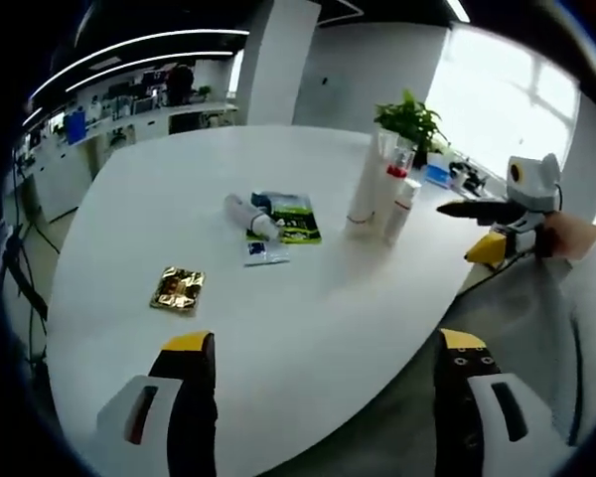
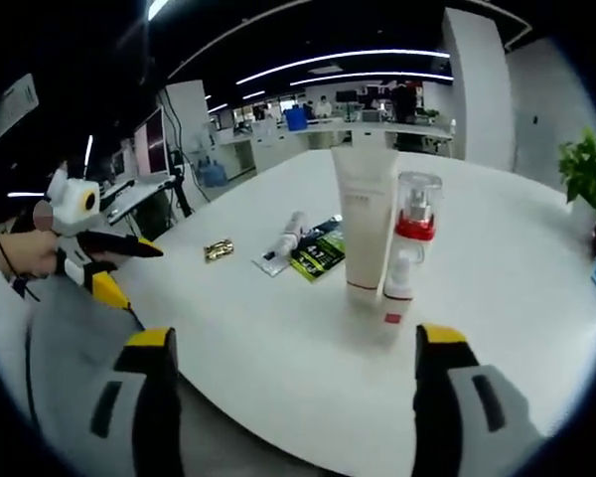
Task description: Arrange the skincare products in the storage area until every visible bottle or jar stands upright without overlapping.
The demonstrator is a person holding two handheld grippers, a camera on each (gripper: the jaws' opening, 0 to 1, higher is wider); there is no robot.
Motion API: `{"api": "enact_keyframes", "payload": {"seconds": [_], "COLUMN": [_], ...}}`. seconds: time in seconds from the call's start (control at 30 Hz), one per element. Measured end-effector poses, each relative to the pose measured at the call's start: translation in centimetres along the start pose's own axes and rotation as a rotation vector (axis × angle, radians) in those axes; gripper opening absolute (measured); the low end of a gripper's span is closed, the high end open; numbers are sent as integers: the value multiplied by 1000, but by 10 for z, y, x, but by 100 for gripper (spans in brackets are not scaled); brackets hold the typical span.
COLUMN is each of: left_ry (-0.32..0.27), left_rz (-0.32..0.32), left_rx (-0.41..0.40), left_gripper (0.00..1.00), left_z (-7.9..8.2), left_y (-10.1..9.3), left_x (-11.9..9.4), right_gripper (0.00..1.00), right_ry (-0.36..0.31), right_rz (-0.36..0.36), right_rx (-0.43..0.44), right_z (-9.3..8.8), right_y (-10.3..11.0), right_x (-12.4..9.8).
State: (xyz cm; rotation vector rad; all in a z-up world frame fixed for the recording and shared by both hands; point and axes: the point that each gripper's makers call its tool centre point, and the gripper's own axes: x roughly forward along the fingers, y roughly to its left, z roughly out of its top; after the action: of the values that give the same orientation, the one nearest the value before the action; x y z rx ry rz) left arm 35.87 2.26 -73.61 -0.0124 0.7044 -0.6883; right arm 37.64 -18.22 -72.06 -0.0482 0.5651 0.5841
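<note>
A tall white tube (image 1: pixel 365 187) (image 2: pixel 365 221) stands upright on the white table (image 1: pixel 308 328), cap down. Touching its side stands a slim pump bottle (image 1: pixel 401 206) (image 2: pixel 409 260) with a red collar and clear cap. A white bottle (image 1: pixel 249 216) (image 2: pixel 289 236) lies on its side mid-table, beside a green packet (image 1: pixel 294 218) (image 2: pixel 319 252) and a small sachet (image 1: pixel 265 253). My left gripper (image 1: pixel 326 343) (image 2: pixel 119 248) is open at the table's near edge, with nothing between its jaws. My right gripper (image 2: pixel 295 336) (image 1: pixel 474 211) is open too, off the table edge close to the two standing products.
A gold foil packet (image 1: pixel 178 288) (image 2: pixel 219 249) lies apart from the rest on the table. A potted plant (image 1: pixel 412 120) (image 2: pixel 588 171) stands behind the upright products. Office desks and shelves line the far wall. A person's sleeve shows behind each gripper.
</note>
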Motion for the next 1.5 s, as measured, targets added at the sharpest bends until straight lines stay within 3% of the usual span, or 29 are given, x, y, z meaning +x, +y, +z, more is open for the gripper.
{"api": "enact_keyframes", "payload": {"seconds": [0.4, 0.87, 1.13, 1.27, 1.5], "left_ry": [25, 67, 64, 107, 115], "left_rz": [20, 47, 73, 78, 72], "left_rx": [9, -42, -59, -28, -23], "left_gripper": [95, 94, 93, 93, 92], "left_z": [-5, -11, 5, 6, 29], "left_y": [2, 9, 18, 25, 32], "left_x": [-2, 6, 24, 38, 69], "right_gripper": [99, 99, 99, 99, 98], "right_ry": [-34, -33, -37, -32, -28], "right_rz": [26, 15, -3, -7, -24], "right_rx": [-49, 14, 20, 13, 21], "right_z": [4, 3, 3, 2, 1], "right_y": [10, 3, 0, 0, -4], "right_x": [0, 0, -1, -1, -1]}}
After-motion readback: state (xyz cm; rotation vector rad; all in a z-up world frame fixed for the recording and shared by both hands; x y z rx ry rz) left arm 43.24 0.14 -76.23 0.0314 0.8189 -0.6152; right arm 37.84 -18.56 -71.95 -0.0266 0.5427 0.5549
